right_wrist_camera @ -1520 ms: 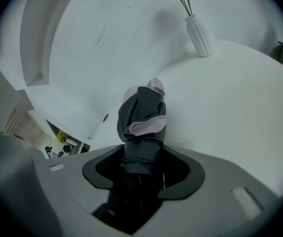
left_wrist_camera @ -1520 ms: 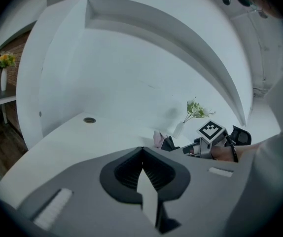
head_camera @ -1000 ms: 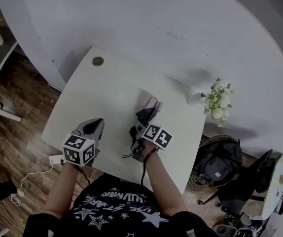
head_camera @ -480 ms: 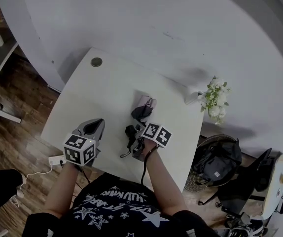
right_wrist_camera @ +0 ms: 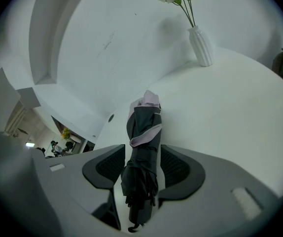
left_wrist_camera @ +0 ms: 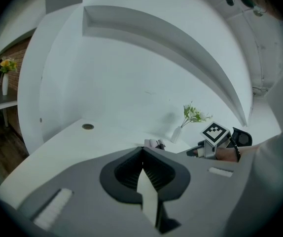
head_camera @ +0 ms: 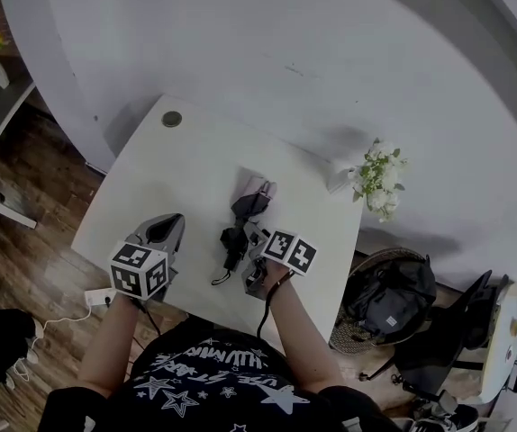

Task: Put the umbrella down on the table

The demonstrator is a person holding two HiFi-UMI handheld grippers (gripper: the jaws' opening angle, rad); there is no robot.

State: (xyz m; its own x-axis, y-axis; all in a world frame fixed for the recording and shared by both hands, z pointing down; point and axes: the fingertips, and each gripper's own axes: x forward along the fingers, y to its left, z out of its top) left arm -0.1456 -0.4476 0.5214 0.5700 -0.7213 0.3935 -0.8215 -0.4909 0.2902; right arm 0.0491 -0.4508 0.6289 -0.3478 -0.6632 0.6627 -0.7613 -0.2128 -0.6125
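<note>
Straddling the umbrella [right_wrist_camera: 144, 132], my R claw [right_wrist_camera: 142, 162] stood wide, not gripping it, jaws just eased in slightly. Umbrella lay flat on the table [right_wrist_camera: 230, 122], long axis running straight ahead, away from me. L claw [left_wrist_camera: 142, 157] shut, empty, farther off.

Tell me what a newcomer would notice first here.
The folded dark umbrella with pink trim stands out, lying on the white table between the wide jaws of the right gripper, which have just been closing slightly but do not seem to press it. Next come the white vase of flowers at the table's far right corner and the left gripper, shut and empty, over the near left side.
</note>
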